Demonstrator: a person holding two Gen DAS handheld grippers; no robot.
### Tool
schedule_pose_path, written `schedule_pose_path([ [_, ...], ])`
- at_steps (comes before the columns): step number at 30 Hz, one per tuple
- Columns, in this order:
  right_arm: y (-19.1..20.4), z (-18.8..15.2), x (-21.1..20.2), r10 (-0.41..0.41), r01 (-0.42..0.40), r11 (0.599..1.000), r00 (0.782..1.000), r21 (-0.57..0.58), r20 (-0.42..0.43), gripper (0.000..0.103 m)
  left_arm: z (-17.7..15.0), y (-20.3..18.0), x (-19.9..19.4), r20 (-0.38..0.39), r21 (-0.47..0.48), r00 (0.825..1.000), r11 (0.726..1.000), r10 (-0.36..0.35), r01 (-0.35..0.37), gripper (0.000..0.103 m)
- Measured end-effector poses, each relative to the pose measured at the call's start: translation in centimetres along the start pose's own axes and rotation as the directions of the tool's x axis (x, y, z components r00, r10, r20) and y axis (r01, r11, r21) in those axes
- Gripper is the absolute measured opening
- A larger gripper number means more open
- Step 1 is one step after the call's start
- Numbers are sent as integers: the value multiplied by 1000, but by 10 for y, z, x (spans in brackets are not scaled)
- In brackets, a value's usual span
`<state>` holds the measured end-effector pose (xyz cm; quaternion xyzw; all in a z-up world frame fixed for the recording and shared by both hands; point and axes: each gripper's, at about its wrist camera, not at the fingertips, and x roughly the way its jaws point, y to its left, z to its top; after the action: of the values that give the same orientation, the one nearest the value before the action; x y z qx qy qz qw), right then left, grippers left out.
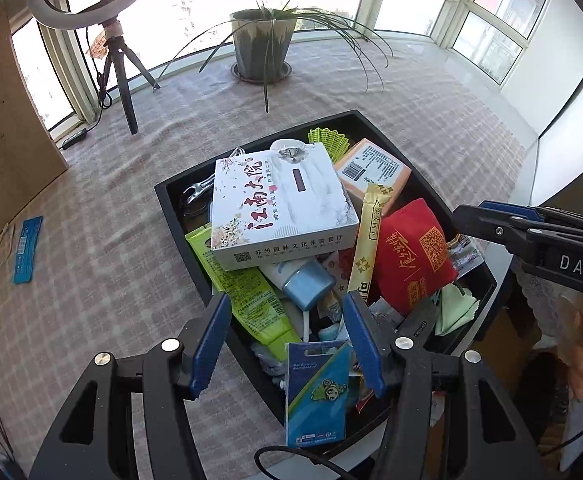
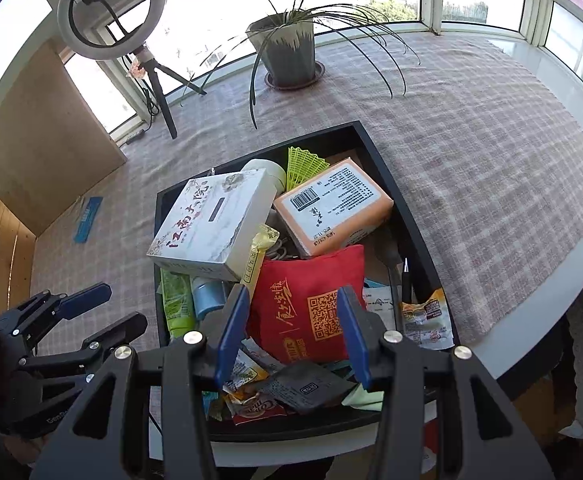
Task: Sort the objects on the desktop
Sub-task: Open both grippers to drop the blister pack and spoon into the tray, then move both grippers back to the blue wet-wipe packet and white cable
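On a round table draped in a pink checked cloth [image 2: 471, 152], a shallow black tray [image 2: 379, 148] is sitting heaped with small desktop clutter. Both handheld grippers are hanging above its near edge, angled steeply down. The left gripper [image 1: 287, 344] is standing open, with nothing pressed between its blue pads; a blue card-backed pin badge [image 1: 317, 392] is lying in the tray below the gap, apparently untouched. The right gripper [image 2: 291, 330] is standing about half open, empty, over a soft red fabric pouch printed with a gold code square [image 2: 311, 304].

That pouch is looking light and squashy, so pinching a bunched edge or corner would likely serve best. A white printed cardboard box [image 2: 211, 224] is resting tilted on top of the pile; it is probably stiff, light and hollow, best taken across a narrow side. An orange plastic-wrapped tissue pack [image 2: 333, 206] is likely soft and slippery. A slim yellow paper sachet [image 2: 257, 256] and a green plastic tube [image 1: 247, 300] would need gentle grips at mid-length. Everything is overlapping, so lifting one item may shift its neighbours.
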<state>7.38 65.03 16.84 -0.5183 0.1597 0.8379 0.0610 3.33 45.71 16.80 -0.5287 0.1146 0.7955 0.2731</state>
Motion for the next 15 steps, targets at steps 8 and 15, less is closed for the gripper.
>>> schedule_pose_path([
  [8, 42, 3, 7, 23, -23, 999, 1000, -38, -3, 46, -9, 46, -5, -9, -57, 1000, 998, 24, -24, 56],
  [15, 100, 12, 23, 81, -83, 993, 997, -87, -20, 49, -14, 117, -16, -9, -146, 997, 986, 82, -82, 56],
])
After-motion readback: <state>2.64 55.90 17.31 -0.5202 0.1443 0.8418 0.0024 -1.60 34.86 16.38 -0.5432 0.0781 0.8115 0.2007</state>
